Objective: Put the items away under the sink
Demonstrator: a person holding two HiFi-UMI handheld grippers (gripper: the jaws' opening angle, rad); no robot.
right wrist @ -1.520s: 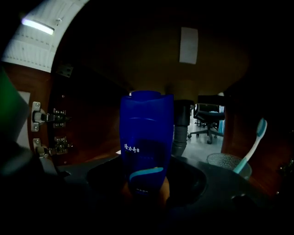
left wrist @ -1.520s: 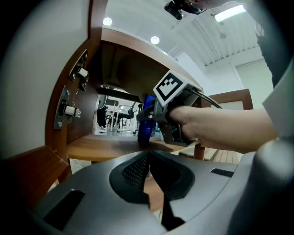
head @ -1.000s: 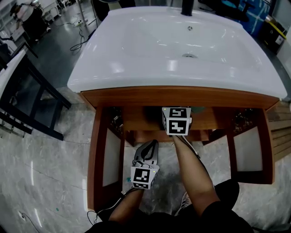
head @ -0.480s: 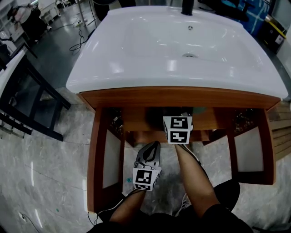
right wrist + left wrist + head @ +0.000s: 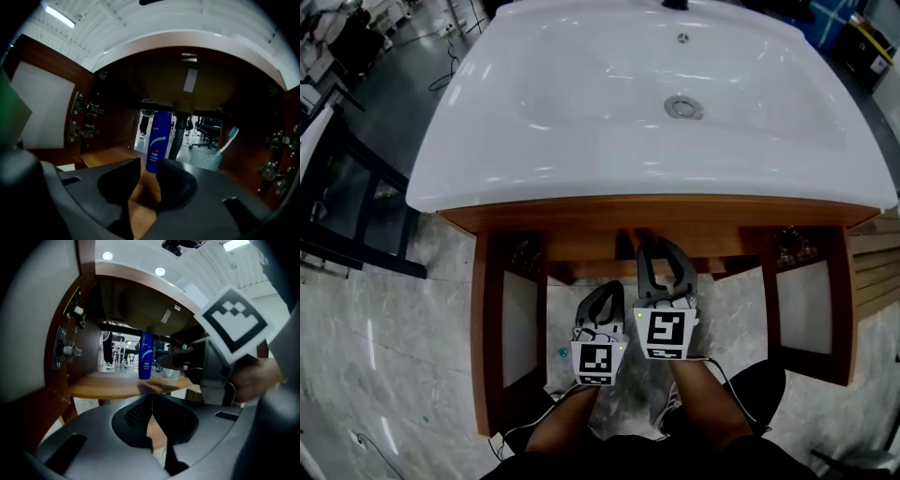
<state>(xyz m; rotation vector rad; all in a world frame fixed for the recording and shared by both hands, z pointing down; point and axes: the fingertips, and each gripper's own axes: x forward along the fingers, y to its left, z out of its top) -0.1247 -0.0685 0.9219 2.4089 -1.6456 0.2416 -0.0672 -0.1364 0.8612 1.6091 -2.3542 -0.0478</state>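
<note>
1. Two grippers are held low in front of the open cabinet under the white sink [image 5: 581,84], side by side. The right one is a little further in toward the opening.
2. Left gripper [image 5: 151,399]: its jaws are pressed together at the tips, with nothing between them. It points at the wooden shelf [image 5: 108,383] from outside the cabinet.
3. Right gripper [image 5: 146,165]: its jaws stand apart and hold nothing (the shelf and the bottle show through the gap).
4. One blue bottle [image 5: 159,140] stands upright on the shelf inside the cabinet, just left of the dark drain pipe [image 5: 177,131] in the right gripper view. It is beyond the right gripper's jaws and not touched by them.
5. Just right of the pipe, a clear textured cup [image 5: 205,159] sits on the same shelf. A toothbrush [image 5: 227,138] leans out of it to the right.
6. Both cabinet doors are swung open. In the head view the left door [image 5: 520,319] and the right door [image 5: 811,305] flank the person's forearms.
7. Metal hinges [image 5: 84,119] show on the inner cabinet wall.
</note>
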